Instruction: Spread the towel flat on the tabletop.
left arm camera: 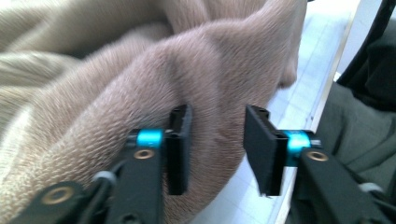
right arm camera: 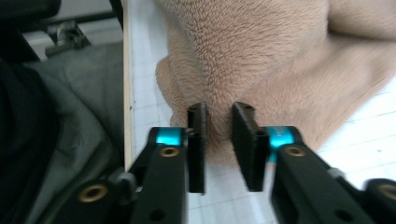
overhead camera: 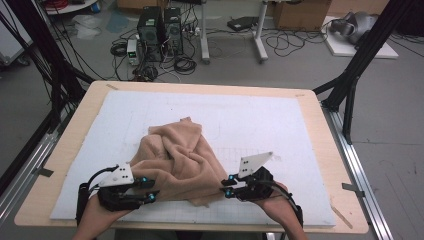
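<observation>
A tan fleece cloth [overhead camera: 175, 155] lies crumpled on the white mat [overhead camera: 260, 120], toward the table's front. My left gripper [overhead camera: 154, 188] is at the cloth's near left edge. In the left gripper view it [left arm camera: 217, 149] is open, its jaws set wide on either side of a thick fold of the cloth [left arm camera: 140, 70]. My right gripper [overhead camera: 224, 186] is at the near right edge. In the right gripper view it [right arm camera: 219, 140] is open with a narrow gap, and the cloth's [right arm camera: 261, 56] edge lies between the jaw tips, not visibly pinched.
The mat covers most of a wooden table [overhead camera: 200, 86]. Black frame posts [overhead camera: 350, 85] stand at both back corners. Computer towers [overhead camera: 160, 32] and loose cables lie on the floor beyond. The table's front edge [right arm camera: 126, 93] runs close to both grippers.
</observation>
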Demonstrator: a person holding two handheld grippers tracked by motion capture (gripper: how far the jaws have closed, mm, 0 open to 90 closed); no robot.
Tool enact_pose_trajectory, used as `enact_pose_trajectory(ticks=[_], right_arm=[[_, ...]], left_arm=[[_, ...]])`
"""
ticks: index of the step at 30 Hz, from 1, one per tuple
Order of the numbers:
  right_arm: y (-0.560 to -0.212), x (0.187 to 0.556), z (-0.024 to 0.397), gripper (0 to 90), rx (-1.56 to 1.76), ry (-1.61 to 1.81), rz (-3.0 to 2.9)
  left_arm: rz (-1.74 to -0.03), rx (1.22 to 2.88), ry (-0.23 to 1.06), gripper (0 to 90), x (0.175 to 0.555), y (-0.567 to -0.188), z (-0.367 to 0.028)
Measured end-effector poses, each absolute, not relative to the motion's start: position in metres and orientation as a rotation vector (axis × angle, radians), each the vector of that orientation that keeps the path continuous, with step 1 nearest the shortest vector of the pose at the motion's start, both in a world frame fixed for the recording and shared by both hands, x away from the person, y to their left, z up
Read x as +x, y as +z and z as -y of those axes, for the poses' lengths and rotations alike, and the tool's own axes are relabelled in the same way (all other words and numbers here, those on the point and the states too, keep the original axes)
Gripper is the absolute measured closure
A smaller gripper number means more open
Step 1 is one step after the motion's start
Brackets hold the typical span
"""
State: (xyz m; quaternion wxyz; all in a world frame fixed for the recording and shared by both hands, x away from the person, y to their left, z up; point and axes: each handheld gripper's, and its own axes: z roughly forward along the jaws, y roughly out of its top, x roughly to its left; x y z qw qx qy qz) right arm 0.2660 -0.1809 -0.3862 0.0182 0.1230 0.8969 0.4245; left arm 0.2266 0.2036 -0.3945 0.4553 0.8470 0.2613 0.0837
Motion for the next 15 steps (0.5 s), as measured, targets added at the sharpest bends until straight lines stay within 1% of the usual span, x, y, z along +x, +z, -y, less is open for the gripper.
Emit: enact_pose_trajectory(ticks=[2,5,8,13,15], right_arm=[[-0.380,0.272,0.187,65.3,0.429,1.365,-2.749],[-0.373,0.286,0.193,61.1,0.490,1.364,-2.705],[-0.372,0.302,0.191,59.7,0.538,1.361,-2.687],[-0.385,0.327,0.174,56.4,0.590,1.285,-2.705],[-0.394,0.335,0.164,56.4,0.598,1.242,-2.736]], left_arm=[[-0.646,2.072,0.256,53.1,0.234,-0.383,-0.208],[-0.654,2.050,0.284,50.3,0.245,-0.372,-0.211],[-0.673,2.015,0.298,48.5,0.257,-0.366,-0.214],[-0.705,2.030,0.332,46.4,0.276,-0.369,-0.213],[-0.734,2.106,0.326,45.5,0.291,-0.382,-0.209]])
